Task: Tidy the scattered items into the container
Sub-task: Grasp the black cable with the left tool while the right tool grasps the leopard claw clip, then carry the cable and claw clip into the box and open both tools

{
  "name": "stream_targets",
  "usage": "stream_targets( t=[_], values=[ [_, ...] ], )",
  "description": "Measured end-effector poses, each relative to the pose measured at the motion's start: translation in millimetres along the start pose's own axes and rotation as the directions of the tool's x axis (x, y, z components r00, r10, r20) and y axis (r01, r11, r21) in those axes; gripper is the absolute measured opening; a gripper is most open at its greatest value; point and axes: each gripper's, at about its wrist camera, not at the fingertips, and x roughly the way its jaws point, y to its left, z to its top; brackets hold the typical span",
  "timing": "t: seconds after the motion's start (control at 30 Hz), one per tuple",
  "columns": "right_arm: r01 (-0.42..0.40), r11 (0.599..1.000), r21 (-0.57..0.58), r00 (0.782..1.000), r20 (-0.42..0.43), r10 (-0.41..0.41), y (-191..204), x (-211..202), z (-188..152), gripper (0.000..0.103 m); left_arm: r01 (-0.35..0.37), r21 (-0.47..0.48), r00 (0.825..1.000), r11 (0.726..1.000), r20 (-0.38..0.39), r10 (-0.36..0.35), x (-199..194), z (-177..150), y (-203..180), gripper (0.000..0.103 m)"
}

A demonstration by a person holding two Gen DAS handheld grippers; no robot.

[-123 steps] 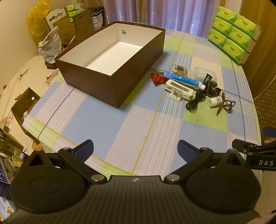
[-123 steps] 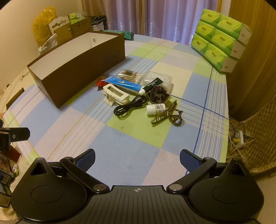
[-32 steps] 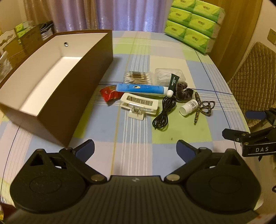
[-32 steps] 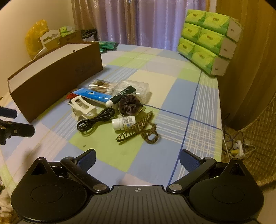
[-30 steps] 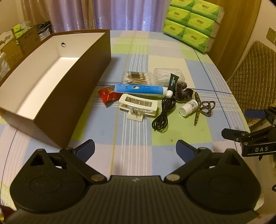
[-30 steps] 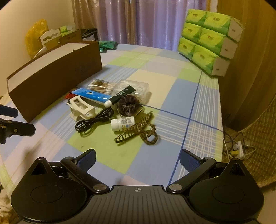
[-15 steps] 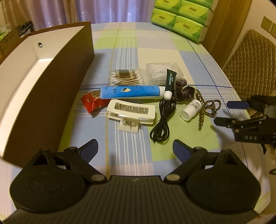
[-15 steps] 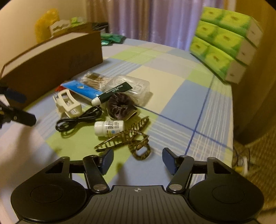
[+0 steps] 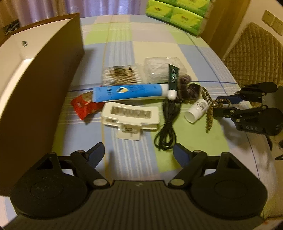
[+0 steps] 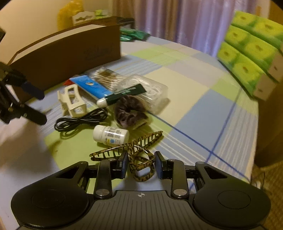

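Note:
A leopard-print hair claw (image 10: 127, 146) lies on the checked cloth. My right gripper (image 10: 141, 164) is shut on its handle loop, pads against both sides. The right gripper (image 9: 222, 105) shows at the pile's right edge in the left wrist view. My left gripper (image 9: 138, 153) hangs open and empty just short of a white hair clip (image 9: 130, 118). Beyond it lie a blue tube (image 9: 127, 91), red packet (image 9: 83, 108), cotton swabs (image 9: 122, 76), clear case (image 9: 159, 67), dark green tube (image 9: 173, 77), scrunchie (image 10: 129, 111), black cable (image 9: 168, 127) and white bottle (image 10: 110, 135). The brown box (image 9: 44, 79) stands left.
Green tissue packs (image 10: 247, 53) are stacked at the far right of the table. A quilted chair (image 9: 256, 49) stands past the right table edge. Bare cloth lies between the pile and the tissue packs. A yellow bag (image 10: 69, 12) and cartons sit behind the box.
Both grippers moved in low toward the pile. The right gripper's fingers narrowed from wide open to close around the hair claw's handle. The left gripper stayed open.

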Motion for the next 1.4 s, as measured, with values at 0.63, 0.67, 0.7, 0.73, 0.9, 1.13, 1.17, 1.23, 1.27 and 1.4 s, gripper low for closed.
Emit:
stream_targets(
  t=[0.63,0.67,0.7,0.73,0.9,1.13,1.17,1.23,1.27,1.4],
  values=[
    [0.137,0.968,0.209,0.990,-0.042,-0.132,-22,-44,-40,0.029,0.041,0.249,0.999,0.968,0.003,-0.043,39,28,-55,0.027],
    [0.142,0.966,0.214,0.990,-0.042,-0.136,-22,-46,-42,0.029,0.037,0.253,0.999,0.967,-0.003,-0.038,42,28,-56,0.025],
    [0.146,0.964,0.221,0.989,-0.042,-0.140,-23,-48,-44,0.029,0.035,0.257,0.999,0.966,-0.011,-0.034,45,28,-57,0.023],
    [0.148,0.962,0.228,0.989,-0.042,-0.142,-23,-49,-46,0.029,0.031,0.260,0.999,0.965,-0.016,-0.028,48,29,-57,0.022],
    [0.154,0.955,0.252,0.988,-0.038,-0.150,-23,-56,-52,0.029,0.021,0.248,0.999,0.969,-0.030,-0.015,57,31,-57,0.015],
    [0.142,0.957,0.253,0.990,-0.032,-0.139,-19,-57,-54,0.029,0.026,0.208,0.995,0.978,-0.102,-0.004,40,11,-55,0.012],
    [0.140,0.957,0.254,0.990,-0.031,-0.137,-18,-57,-55,0.029,0.027,0.199,0.994,0.980,-0.112,-0.005,36,5,-53,0.012],
    [0.135,0.958,0.252,0.991,-0.028,-0.133,-16,-58,-56,0.029,0.034,0.164,0.992,0.986,-0.129,-0.012,30,-3,-47,0.013],
    [0.135,0.959,0.251,0.991,-0.024,-0.133,-16,-58,-56,0.029,0.035,0.155,0.992,0.987,-0.129,-0.015,29,-4,-46,0.013],
    [0.133,0.958,0.254,0.991,-0.008,-0.135,-16,-57,-54,0.030,0.021,0.158,0.994,0.987,-0.105,-0.004,33,0,-48,0.018]
  ],
)
